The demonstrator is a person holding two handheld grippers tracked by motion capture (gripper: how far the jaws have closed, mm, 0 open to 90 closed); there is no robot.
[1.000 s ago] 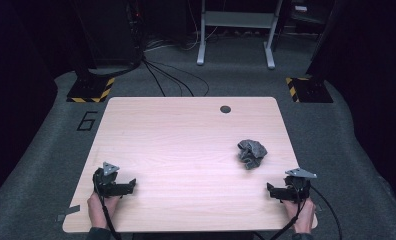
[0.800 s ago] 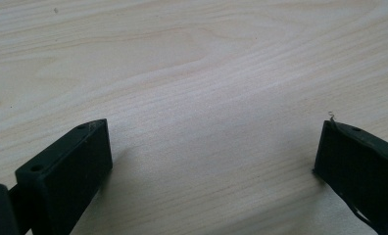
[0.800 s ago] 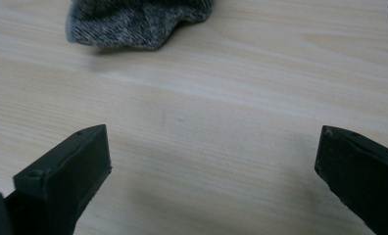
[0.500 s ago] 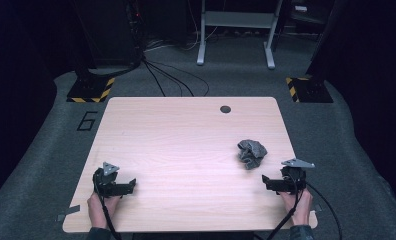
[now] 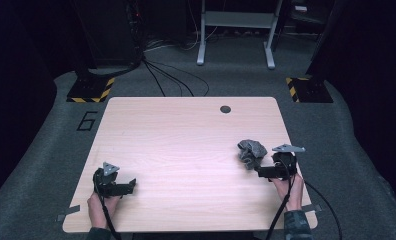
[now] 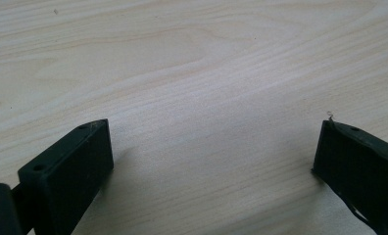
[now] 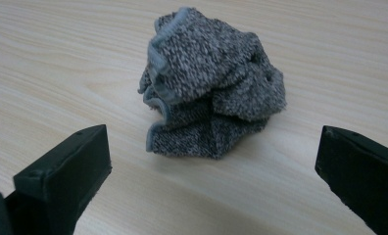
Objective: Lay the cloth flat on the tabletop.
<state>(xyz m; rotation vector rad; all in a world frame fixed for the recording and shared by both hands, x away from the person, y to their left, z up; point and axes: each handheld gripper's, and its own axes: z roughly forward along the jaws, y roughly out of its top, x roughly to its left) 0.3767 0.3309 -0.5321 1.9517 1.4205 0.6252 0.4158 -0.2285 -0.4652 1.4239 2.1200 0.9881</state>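
Far left on the pale wooden surface [image 5: 186, 150], near the person's edge: left tool [image 5: 131, 186], lying low, jaws spread wide over bare wood, nothing between them; left hand [image 5: 100, 207] behind it, forearm coming in from the bottom edge. Further right, toward the right side and well clear of the dark round hole [image 5: 225, 109] at the far edge: crumpled grey cloth [image 5: 251, 151], bunched into a loose ball with a paler hemmed border curling along one side. Soft, light, knitted or terry in look; likely to squash and give rather than slide, nothing fragile about it. Best taken at a raised fold or the hemmed border near the top, not low at the base. Just beside it, right tool [image 5: 257, 172], jaws wide apart and empty, aimed at the cloth and not touching. Right hand [image 5: 288, 186] behind, wrist low.
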